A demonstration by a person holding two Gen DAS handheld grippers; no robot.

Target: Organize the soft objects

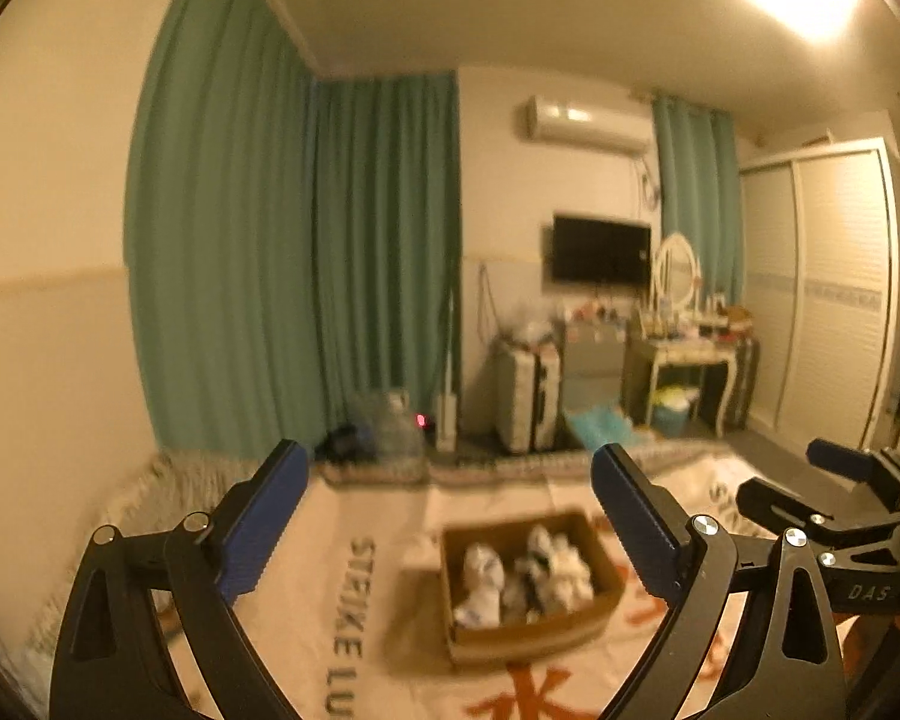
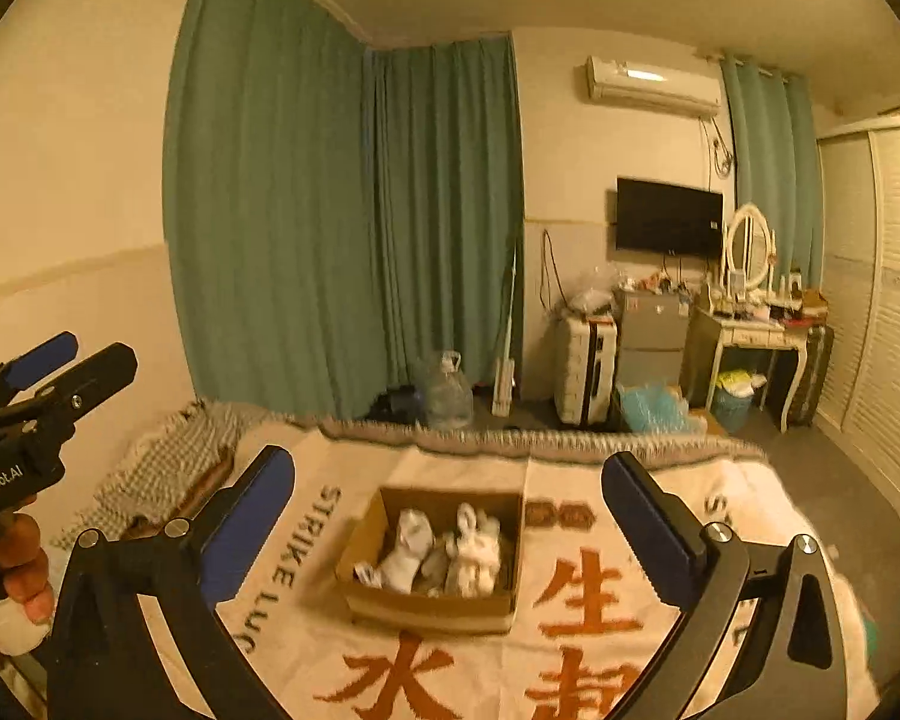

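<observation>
Both tools are spread wide, holding nothing — left gripper (image 1: 444,516), right gripper (image 2: 450,522). White socks (image 2: 444,552) sit bunched in cardboard box (image 2: 426,606) on blanket (image 2: 570,648). Risk: a grab snags two socks, or drags the light box w/ them.

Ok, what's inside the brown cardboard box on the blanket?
The brown cardboard box holds a heap of white bundled soft items, some with dark patches, probably socks. The box floor and anything beneath the heap are covered.
</observation>
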